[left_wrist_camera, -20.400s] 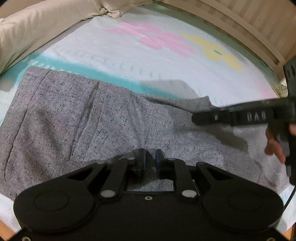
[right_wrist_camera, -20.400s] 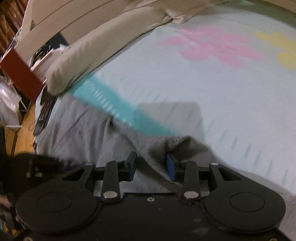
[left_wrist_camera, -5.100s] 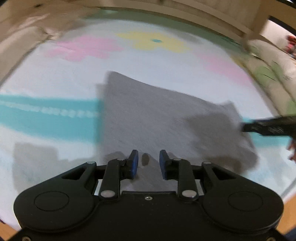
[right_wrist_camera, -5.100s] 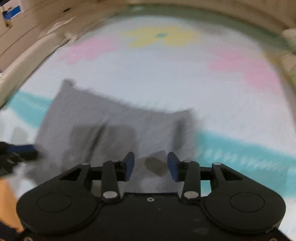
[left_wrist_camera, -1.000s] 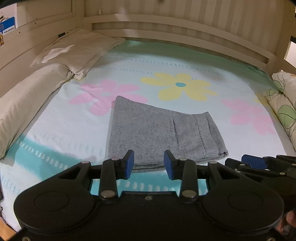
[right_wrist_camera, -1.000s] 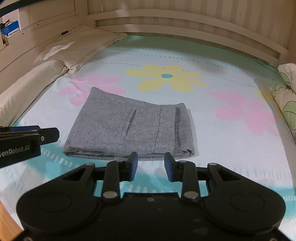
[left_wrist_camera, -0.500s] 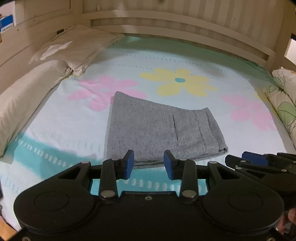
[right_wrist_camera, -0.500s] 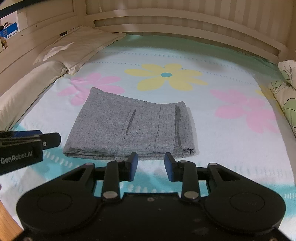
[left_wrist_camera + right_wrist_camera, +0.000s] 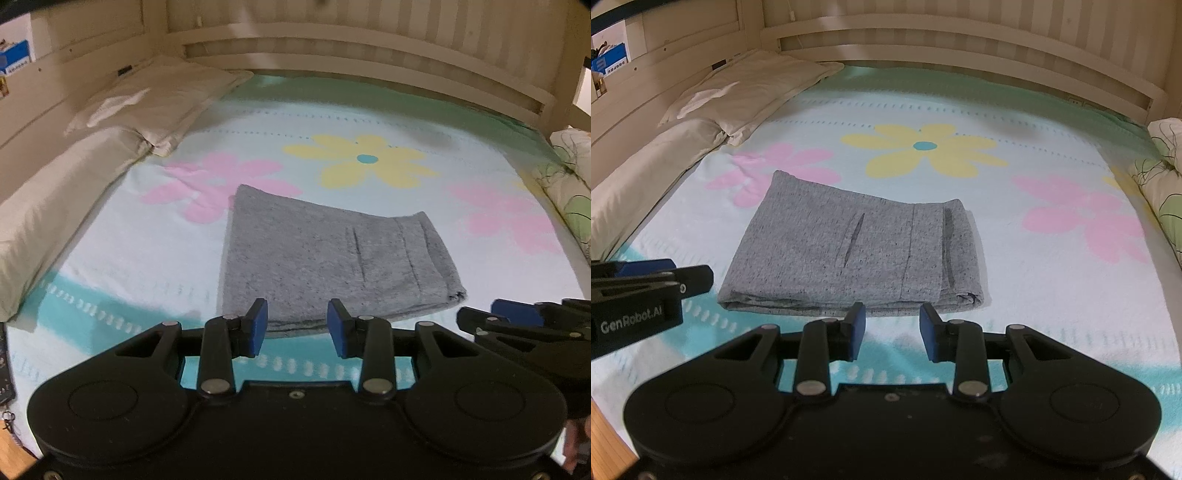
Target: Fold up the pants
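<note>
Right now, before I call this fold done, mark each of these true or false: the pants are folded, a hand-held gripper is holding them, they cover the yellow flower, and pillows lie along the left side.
1. The pants lie folded in a flat stack on the bed sheet. True.
2. The right hand-held gripper is clamped on the pants. False: its jaws are open, short of the near edge, holding nothing.
3. The left hand-held gripper is also open and empty. True.
4. The pants cover the yellow flower. False: it lies uncovered beyond them.
5. Pillows lie along the left side. True.
</note>
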The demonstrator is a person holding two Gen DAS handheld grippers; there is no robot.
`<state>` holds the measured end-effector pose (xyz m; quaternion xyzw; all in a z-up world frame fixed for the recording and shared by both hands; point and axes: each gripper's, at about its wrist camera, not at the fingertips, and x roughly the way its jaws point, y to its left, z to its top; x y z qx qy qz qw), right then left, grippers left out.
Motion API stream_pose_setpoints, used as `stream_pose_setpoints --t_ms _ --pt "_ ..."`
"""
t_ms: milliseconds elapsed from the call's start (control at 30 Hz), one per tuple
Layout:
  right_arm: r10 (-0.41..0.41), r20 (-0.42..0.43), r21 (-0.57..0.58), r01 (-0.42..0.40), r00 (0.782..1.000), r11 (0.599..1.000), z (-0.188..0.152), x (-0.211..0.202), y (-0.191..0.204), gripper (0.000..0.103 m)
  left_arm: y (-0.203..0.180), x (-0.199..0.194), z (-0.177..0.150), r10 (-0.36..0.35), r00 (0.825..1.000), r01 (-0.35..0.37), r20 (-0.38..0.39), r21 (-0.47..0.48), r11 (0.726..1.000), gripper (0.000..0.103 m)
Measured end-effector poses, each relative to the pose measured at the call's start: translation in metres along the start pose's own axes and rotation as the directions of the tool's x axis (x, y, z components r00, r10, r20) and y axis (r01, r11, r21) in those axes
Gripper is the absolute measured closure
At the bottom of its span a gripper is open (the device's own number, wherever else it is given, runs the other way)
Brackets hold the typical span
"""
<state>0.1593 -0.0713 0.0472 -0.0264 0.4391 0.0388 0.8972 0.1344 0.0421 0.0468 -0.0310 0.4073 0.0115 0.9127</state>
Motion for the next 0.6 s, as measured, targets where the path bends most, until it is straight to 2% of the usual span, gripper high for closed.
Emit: stream_pose_setpoints --t_ms 133,333,600 --pt "0.002 -0.004 -0.005 -0.002 1.000 1.000 -0.0007 0.0011 0.0004 0.068 0.0027 -0.0030 -0.0008 0.038 0.999 -0.037 0.032 -0.021 0.999 0.052" --pt "0.006 -0.009 -0.016 -0.006 1.000 1.000 -0.0019 0.0037 0.0011 0.068 0.0047 0.0010 -0.0012 0.001 1.000 -0.001 0.006 -0.029 1.000 0.051" --pt "0.005 -0.011 -0.021 -0.005 1.000 1.000 -0.0022 0.0042 0.0014 0.067 0.0029 0.0003 -0.0021 0.000 1.000 0.000 0.004 -0.030 1.000 0.051"
